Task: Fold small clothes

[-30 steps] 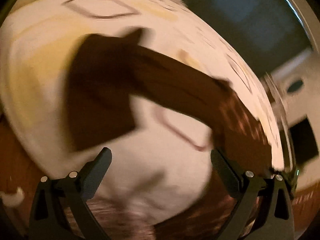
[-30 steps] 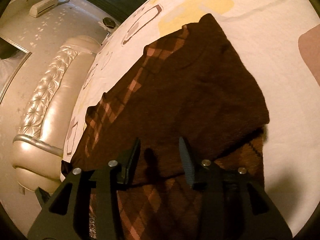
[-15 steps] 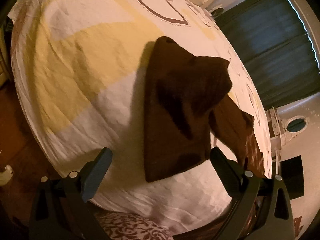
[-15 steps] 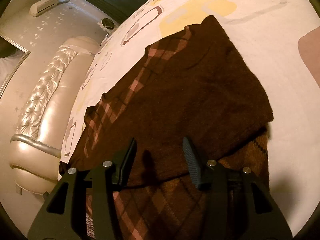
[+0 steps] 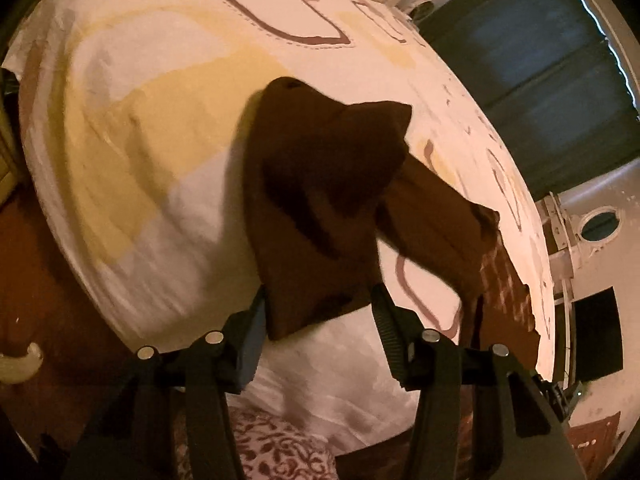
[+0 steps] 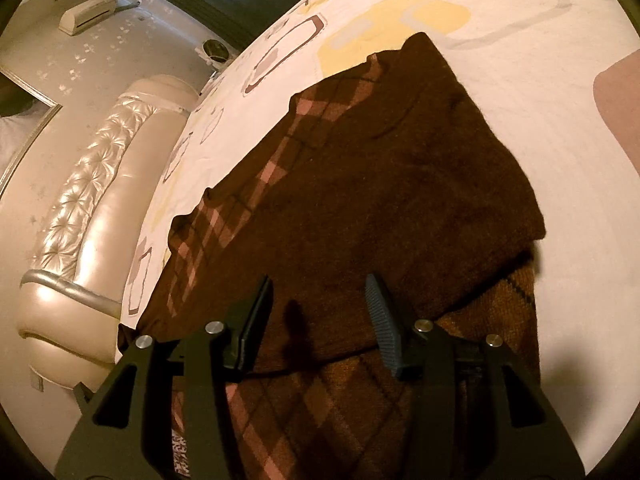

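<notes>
A dark brown knit garment [image 6: 380, 184] with a pink argyle check lies on the patterned bed sheet [image 6: 520, 40], one plain flap folded over the checked part. In the left wrist view its brown sleeve end [image 5: 312, 216] lies toward me. My left gripper [image 5: 318, 304] is open, fingers on either side of the sleeve's near corner, not closed on it. My right gripper [image 6: 320, 300] is open just above the folded part near its lower edge, holding nothing.
A padded cream headboard [image 6: 92, 208] runs along the bed's left side in the right wrist view. Dark curtains [image 5: 540, 60] hang beyond the bed. The bed's near edge [image 5: 320, 380] drops to a reddish wooden floor [image 5: 48, 272].
My left gripper swung over the bed, moved in on the sleeve end, and its fingers narrowed around the near corner. My right gripper stayed nearly still, opening slightly.
</notes>
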`<state>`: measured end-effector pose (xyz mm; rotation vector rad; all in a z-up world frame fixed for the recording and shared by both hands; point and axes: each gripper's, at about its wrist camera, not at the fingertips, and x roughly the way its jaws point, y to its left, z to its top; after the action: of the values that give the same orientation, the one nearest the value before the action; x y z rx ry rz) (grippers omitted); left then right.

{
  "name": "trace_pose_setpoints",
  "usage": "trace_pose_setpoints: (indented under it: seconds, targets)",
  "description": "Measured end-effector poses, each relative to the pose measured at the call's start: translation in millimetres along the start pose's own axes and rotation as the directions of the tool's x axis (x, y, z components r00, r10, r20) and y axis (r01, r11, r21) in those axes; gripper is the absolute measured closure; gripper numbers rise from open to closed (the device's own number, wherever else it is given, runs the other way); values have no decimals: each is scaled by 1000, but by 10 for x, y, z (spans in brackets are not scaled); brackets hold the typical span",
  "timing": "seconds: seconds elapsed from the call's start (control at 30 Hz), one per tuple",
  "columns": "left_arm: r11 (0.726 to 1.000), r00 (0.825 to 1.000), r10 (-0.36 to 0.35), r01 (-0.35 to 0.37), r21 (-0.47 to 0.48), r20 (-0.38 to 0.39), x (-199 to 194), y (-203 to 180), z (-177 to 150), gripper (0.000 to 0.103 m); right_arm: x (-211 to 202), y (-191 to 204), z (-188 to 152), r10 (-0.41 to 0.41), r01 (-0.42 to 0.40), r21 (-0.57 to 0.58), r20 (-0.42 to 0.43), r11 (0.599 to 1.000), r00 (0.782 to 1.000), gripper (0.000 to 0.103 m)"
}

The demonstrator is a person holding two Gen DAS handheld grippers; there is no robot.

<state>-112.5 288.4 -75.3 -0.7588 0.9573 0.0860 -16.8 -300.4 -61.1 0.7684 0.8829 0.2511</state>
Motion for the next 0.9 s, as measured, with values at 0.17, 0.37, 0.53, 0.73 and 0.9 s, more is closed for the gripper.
trace_pose_setpoints:
  seconds: [0.17, 0.37, 0.53, 0.73, 0.9]
  targets:
    - [998, 997, -49, 46, -52, -66, 58, 130, 73, 98, 0, -2, 1, 3, -3, 3, 0, 1000, 1000, 55]
    - [997, 1000, 8, -7, 76, -7, -349, 140, 481, 98, 3, 4, 6, -9, 9, 0, -1, 1000, 1000, 55]
    - [978, 991, 129, -135, 157, 44, -551, 300, 1157, 98, 4, 16, -11, -23, 23, 1, 8, 1000, 1000, 55]
    - [933, 954, 291, -300, 200, 74, -509, 599, 1834, 98, 4, 48, -44, -46, 46, -1, 14, 999, 999, 55]
    - [931, 944, 331, -326, 165, -2, -297, 922, 1988, 94, 9, 88, -58, -72, 72, -7, 18, 997, 997, 53]
